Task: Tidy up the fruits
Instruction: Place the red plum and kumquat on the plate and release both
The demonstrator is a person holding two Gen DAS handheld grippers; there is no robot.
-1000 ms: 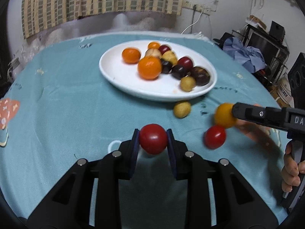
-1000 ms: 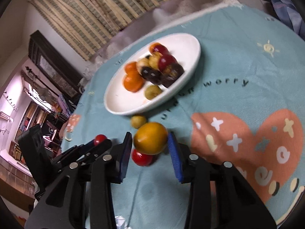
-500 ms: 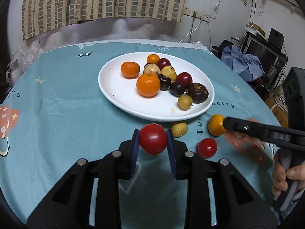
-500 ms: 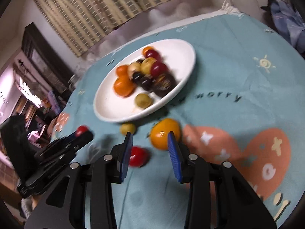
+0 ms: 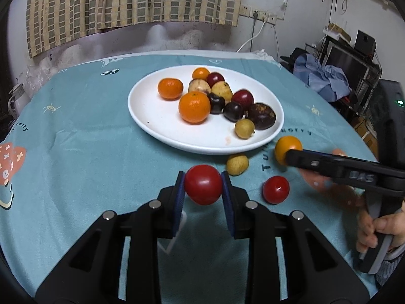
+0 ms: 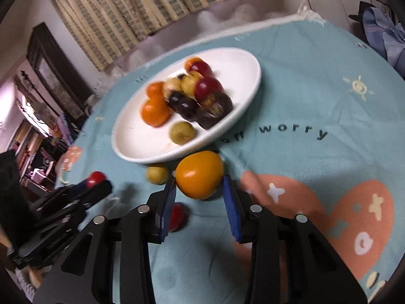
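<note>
Left gripper (image 5: pixel 203 192) clamped on a red tomato (image 5: pixel 203 184), both pads pressed to its sides, held clear above the desk (image 5: pixel 76 152). Plate (image 5: pixel 152 124) straight ahead of those fingers and a little beyond, near rim closest, so likely just a short forward carry.

Right gripper (image 6: pixel 200 202) astride an orange tomato (image 6: pixel 200 178), which sits just short of the plate's near rim; left pad at its side, a sliver of gap at the right pad, blurred, so cannot tell whether gripped or merely straddled. Plate dead ahead and slightly left of it, nearer than for the left.

On the plate: three oranges, yellow, red and dark fruits bunched toward the far right; near left half bare.

On the desk, apart from the plate: a yellow fruit (image 5: pixel 237 164) by the rim, a second red tomato (image 5: pixel 276 190) between the grippers.
</note>
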